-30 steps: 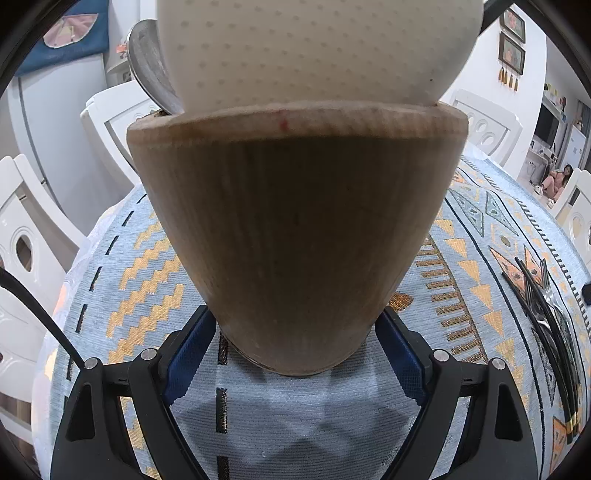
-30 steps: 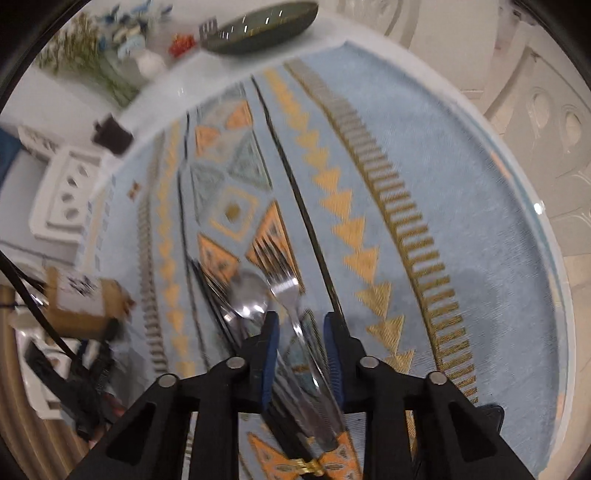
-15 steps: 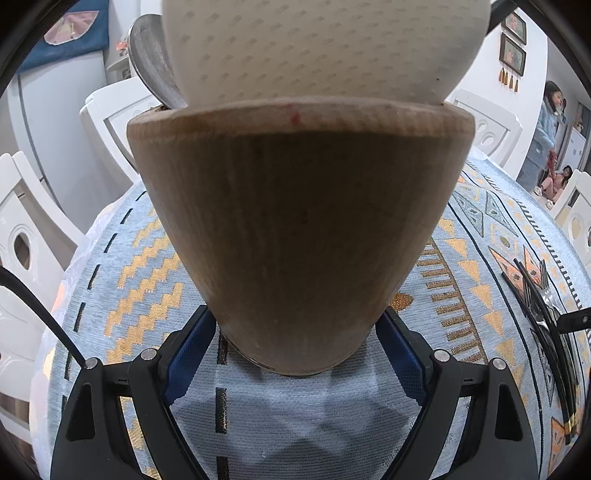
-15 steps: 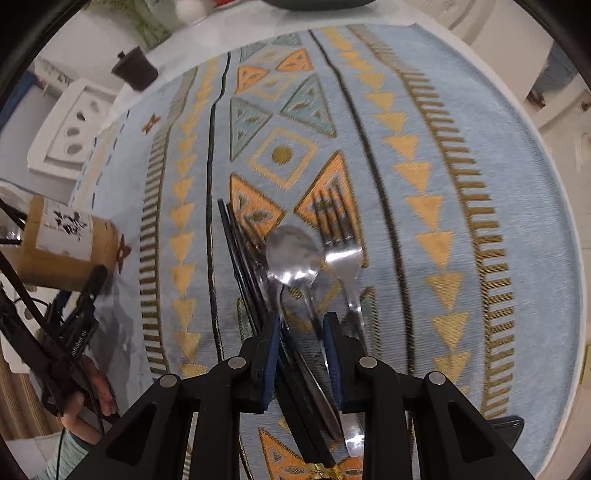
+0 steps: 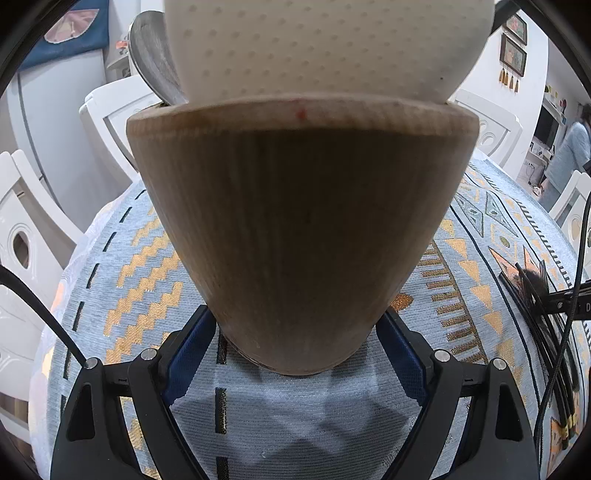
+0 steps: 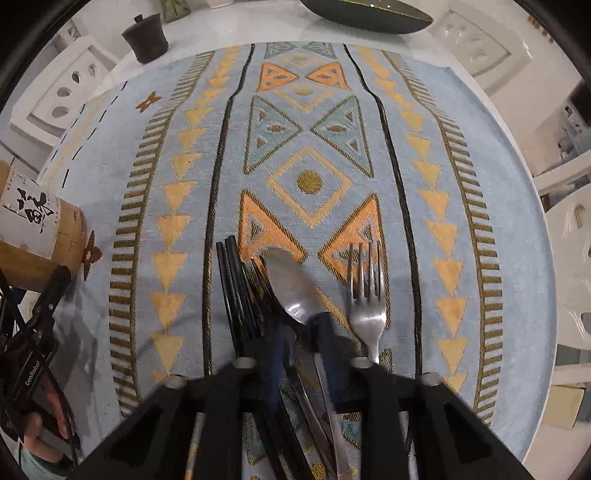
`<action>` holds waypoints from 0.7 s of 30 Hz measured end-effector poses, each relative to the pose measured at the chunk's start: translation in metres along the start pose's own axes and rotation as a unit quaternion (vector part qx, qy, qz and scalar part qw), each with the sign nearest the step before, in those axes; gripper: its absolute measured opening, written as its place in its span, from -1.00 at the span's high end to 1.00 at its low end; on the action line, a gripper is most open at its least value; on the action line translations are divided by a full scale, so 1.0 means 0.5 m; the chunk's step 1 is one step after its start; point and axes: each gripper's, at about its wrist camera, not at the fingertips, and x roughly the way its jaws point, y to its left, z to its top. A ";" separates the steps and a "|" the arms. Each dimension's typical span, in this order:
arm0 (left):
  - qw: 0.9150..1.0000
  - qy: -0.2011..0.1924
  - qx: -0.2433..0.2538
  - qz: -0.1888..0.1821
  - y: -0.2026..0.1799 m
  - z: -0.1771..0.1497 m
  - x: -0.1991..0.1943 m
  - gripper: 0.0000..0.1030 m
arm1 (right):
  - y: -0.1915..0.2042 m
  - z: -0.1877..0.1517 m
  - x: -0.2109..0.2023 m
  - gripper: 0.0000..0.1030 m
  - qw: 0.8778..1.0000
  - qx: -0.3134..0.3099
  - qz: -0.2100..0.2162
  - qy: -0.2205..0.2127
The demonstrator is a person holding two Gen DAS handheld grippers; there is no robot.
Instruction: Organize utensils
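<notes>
My left gripper [image 5: 295, 339] is shut on the base of a wooden utensil holder [image 5: 301, 225], which stands on the patterned tablecloth and has a white spatula [image 5: 325, 48] and a metal spoon [image 5: 151, 59] in it. The holder also shows at the left of the right wrist view [image 6: 37, 236]. My right gripper [image 6: 303, 332] is low over a pile of cutlery; its jaws are narrow around the handle of a silver spoon [image 6: 291, 288]. A silver fork [image 6: 365, 295] lies to the right, black chopsticks [image 6: 236, 291] and a black fork to the left.
A dark lidded cup [image 6: 146, 37] and a dark oval dish [image 6: 365, 11] stand at the table's far edge. White chairs [image 5: 22, 236] ring the table. A person [image 5: 565, 155] stands in the far room. The cutlery pile also shows in the left wrist view [image 5: 543, 317].
My right gripper has moved down and forward onto the cutlery, from the fork to the silver spoon's handle. The left gripper and holder have stayed in place.
</notes>
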 end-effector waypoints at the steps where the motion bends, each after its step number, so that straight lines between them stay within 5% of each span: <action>1: 1.000 0.000 0.000 0.000 0.000 0.000 0.000 -0.72 | -0.003 -0.001 -0.002 0.94 1.000 0.000 0.001 -0.001; 12: 1.000 0.000 0.001 0.001 0.000 0.001 -0.001 -0.72 | -0.088 -0.015 0.004 0.95 0.993 0.080 0.087 0.027; 21: 1.000 0.001 0.001 0.001 0.000 0.001 -0.001 -0.72 | -0.094 -0.031 -0.022 0.94 0.992 0.083 0.095 -0.011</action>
